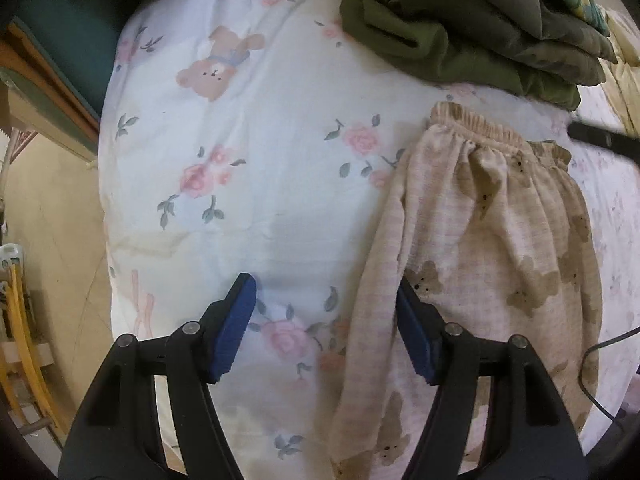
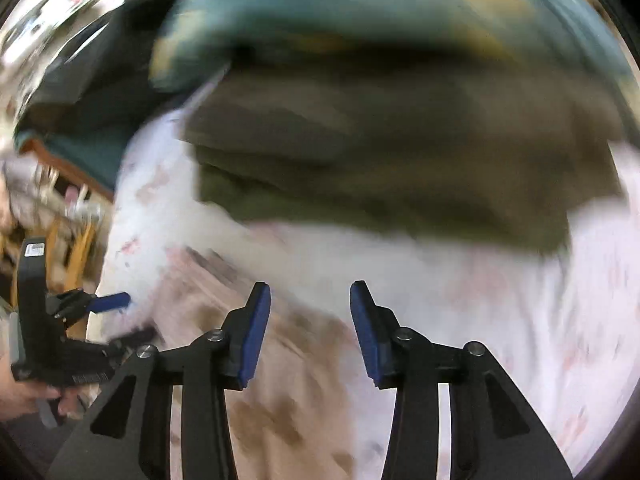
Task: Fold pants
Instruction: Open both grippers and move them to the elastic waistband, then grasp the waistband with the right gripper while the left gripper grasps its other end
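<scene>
Beige pants with a brown bear print (image 1: 492, 240) lie on a white floral bed sheet (image 1: 248, 168), elastic waistband (image 1: 496, 132) at the far end. My left gripper (image 1: 326, 300) is open and empty, low over the sheet at the pants' left edge; its right finger (image 1: 416, 340) lies over the fabric. My right gripper (image 2: 310, 300) is open and empty above the pants (image 2: 276, 380); that view is motion-blurred. The left gripper (image 2: 108, 304) shows at the left of the right wrist view.
A stack of folded olive and patterned clothes (image 1: 472, 28) sits on the sheet beyond the waistband, also in the right wrist view (image 2: 392, 160). The bed's left edge drops to a floor with wooden furniture (image 1: 48, 92). A black cable (image 1: 596, 364) lies at the right.
</scene>
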The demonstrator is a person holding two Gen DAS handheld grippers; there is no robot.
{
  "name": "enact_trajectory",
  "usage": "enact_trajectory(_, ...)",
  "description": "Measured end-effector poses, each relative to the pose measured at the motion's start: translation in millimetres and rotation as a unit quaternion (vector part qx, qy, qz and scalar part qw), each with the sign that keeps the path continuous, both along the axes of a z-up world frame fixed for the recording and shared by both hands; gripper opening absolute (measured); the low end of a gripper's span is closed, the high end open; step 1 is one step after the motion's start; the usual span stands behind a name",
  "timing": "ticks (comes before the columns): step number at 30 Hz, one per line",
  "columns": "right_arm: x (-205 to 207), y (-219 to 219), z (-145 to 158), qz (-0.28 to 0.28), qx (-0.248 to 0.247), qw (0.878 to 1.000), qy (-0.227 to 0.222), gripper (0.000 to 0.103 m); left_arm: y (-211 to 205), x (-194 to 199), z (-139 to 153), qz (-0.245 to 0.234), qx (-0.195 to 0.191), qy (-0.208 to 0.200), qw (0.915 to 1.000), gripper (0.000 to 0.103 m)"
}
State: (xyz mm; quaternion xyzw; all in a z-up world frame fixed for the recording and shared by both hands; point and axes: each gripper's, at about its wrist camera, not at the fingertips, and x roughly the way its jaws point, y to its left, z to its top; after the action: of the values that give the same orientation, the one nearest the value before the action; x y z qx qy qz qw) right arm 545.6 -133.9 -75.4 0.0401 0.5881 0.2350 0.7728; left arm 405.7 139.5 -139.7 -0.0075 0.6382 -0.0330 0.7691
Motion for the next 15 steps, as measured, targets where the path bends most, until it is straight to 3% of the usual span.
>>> enact_trajectory(5, -7.9, -15.0, -30.8, -0.012, 0.099, 0.992, 0.074, 0.045, -4.6, 2.6, -2.7, -0.014, 0.017, 0.002, 0.9998, 0.067)
enact_trajectory(9, -3.2, -0.9, -38.6, -0.001, 0.069, 0.996, 0.054, 0.045, -21.2, 2.9, -9.9, -0.019, 0.018, 0.006, 0.9996, 0.067)
enact_trajectory(12, -0.7, 6.6, -40.6, 0.017, 0.04, 0.998, 0.037, 0.038, -19.8, 13.0, -13.0, -0.018, 0.017, 0.014, 0.9996, 0.067)
enact_trajectory(15, 2.2, 7.6, -41.3, 0.013, 0.051, 0.998, 0.046, 0.039, -17.8, 24.7, -4.0, -0.012, -0.007, 0.024, 0.9996, 0.065)
